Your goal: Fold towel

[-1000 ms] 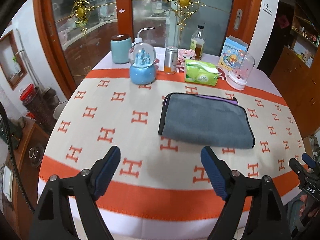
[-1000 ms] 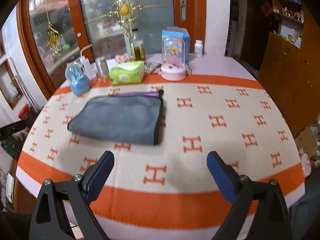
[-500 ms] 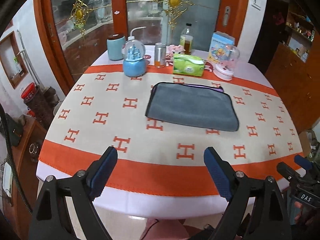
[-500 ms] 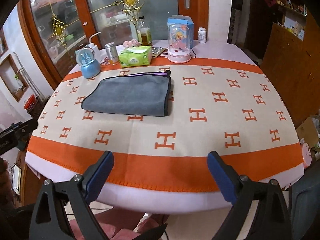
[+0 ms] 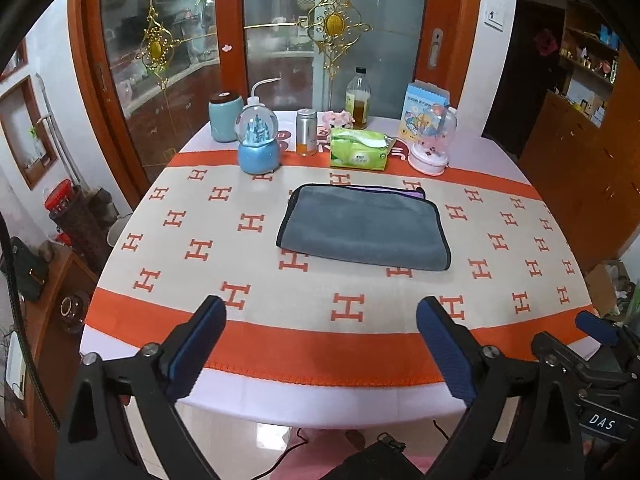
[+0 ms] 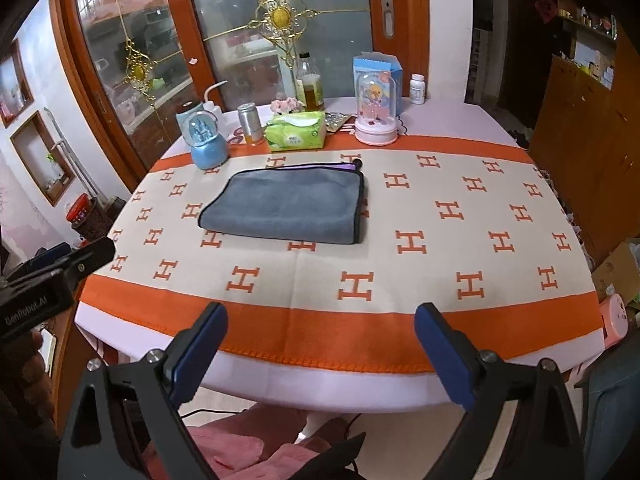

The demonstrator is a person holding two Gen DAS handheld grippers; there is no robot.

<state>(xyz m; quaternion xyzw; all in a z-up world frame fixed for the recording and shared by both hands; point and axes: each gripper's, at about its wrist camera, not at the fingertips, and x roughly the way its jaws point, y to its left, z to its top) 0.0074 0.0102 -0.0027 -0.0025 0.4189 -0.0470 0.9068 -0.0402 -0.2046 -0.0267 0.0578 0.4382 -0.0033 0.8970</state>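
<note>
Orange-patterned worktop had the folded grey towel sitting flat; left gripper and right gripper both spread wide, holding nothing.

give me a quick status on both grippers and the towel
Left gripper open, empty, back off the table edge. Right gripper same. Grey towel lies folded flat mid-table, untouched. Nothing between grippers and towel.
</note>
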